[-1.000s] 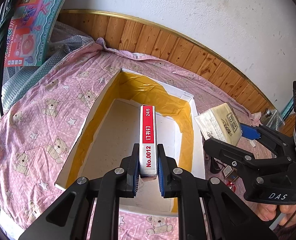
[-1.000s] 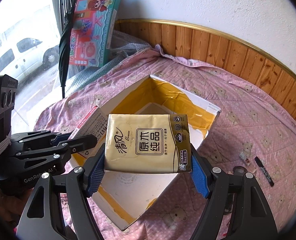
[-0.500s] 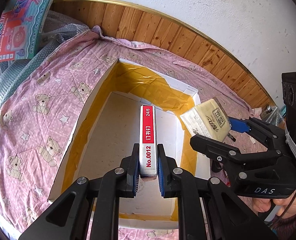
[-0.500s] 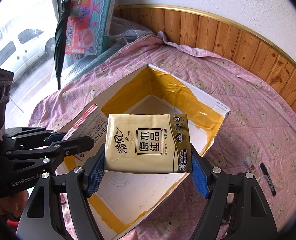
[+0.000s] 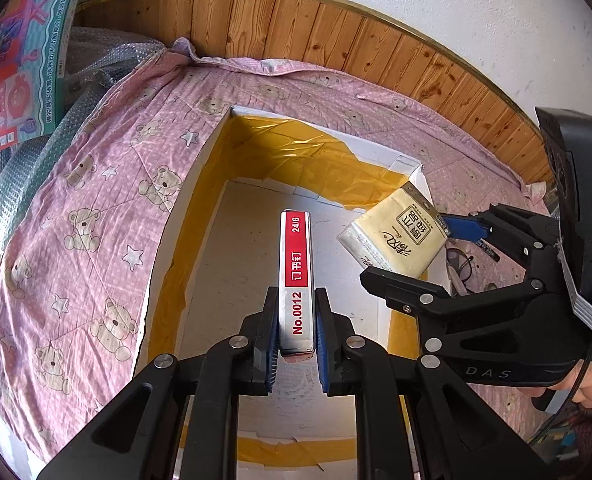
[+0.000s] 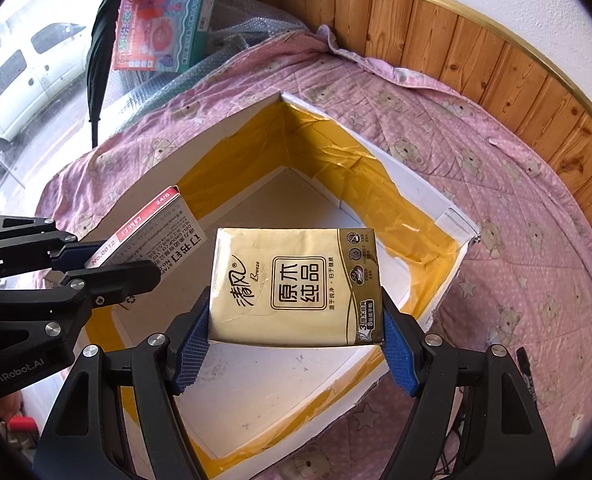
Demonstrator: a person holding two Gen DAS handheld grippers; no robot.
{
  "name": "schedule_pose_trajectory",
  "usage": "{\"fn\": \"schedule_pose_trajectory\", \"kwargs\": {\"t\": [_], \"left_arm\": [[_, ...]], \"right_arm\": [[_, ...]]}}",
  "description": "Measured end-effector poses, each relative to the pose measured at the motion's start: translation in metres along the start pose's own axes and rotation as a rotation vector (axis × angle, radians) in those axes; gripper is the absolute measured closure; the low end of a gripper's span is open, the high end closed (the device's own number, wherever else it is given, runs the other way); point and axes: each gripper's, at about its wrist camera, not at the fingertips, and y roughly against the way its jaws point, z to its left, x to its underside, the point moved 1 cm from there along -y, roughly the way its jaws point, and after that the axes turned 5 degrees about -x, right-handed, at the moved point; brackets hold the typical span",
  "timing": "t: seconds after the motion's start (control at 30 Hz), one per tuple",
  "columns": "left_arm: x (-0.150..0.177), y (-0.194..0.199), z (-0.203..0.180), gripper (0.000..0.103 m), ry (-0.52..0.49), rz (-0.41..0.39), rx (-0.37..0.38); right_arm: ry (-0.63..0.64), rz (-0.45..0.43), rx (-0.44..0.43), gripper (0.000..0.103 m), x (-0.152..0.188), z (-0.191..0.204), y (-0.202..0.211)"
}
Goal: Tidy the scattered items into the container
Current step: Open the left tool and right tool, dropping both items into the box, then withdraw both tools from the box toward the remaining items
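Observation:
A white open box (image 5: 200,168) (image 6: 451,216) lined with yellow tape lies on the pink bear-print cloth. My left gripper (image 5: 296,332) is shut on a red-and-white staple box (image 5: 296,276), held over the box's floor. The same staple box (image 6: 156,236) shows at the left of the right wrist view, in the left gripper (image 6: 96,264). My right gripper (image 6: 292,340) is shut on a golden tissue pack (image 6: 296,288), hanging above the box's inside. In the left wrist view the tissue pack (image 5: 395,236) sits over the box's right wall, held by the right gripper (image 5: 423,252).
A colourful toy carton (image 5: 20,60) (image 6: 164,12) leans on bubble wrap at the far left. Wooden wall panelling (image 5: 335,36) borders the cloth at the back. A black marker (image 6: 525,368) and small bits lie on the cloth right of the box. A hand (image 5: 587,384) grips the right gripper's handle.
Both grippers have moved forward and lower over the box with their loads. The tissue pack has come in from the right, over the box's right wall.

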Motion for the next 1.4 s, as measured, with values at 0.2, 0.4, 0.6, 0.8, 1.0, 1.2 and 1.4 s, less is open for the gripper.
{"fn": "schedule_pose_trajectory", "kwargs": {"t": [0.2, 0.4, 0.6, 0.8, 1.0, 1.2, 1.4], "left_arm": [[-0.010, -0.014, 0.001, 0.087, 0.000, 0.032, -0.020], [-0.015, -0.025, 0.009, 0.064, 0.040, 0.060, -0.030], [-0.012, -0.005, 0.008, 0.059, 0.065, 0.016, -0.037], [-0.001, 0.019, 0.007, 0.053, 0.103, -0.011, -0.027], [0.015, 0.034, -0.001, 0.052, 0.112, -0.020, -0.010], [0.020, 0.051, -0.006, 0.052, 0.115, -0.045, -0.004], [0.025, 0.064, -0.019, 0.052, 0.084, -0.084, -0.014]], "right_arm": [[-0.002, 0.011, 0.021, 0.026, -0.005, -0.006, -0.012], [-0.031, 0.022, 0.008, 0.025, 0.003, -0.010, -0.019], [-0.033, -0.034, -0.046, 0.025, 0.013, -0.002, 0.001], [-0.036, -0.046, -0.083, 0.025, 0.020, 0.002, 0.012], [-0.033, -0.033, -0.151, 0.024, 0.024, 0.013, 0.008], [-0.021, -0.067, -0.188, 0.021, 0.030, 0.021, 0.024], [-0.068, -0.138, -0.202, 0.021, 0.046, 0.020, 0.051]]}}
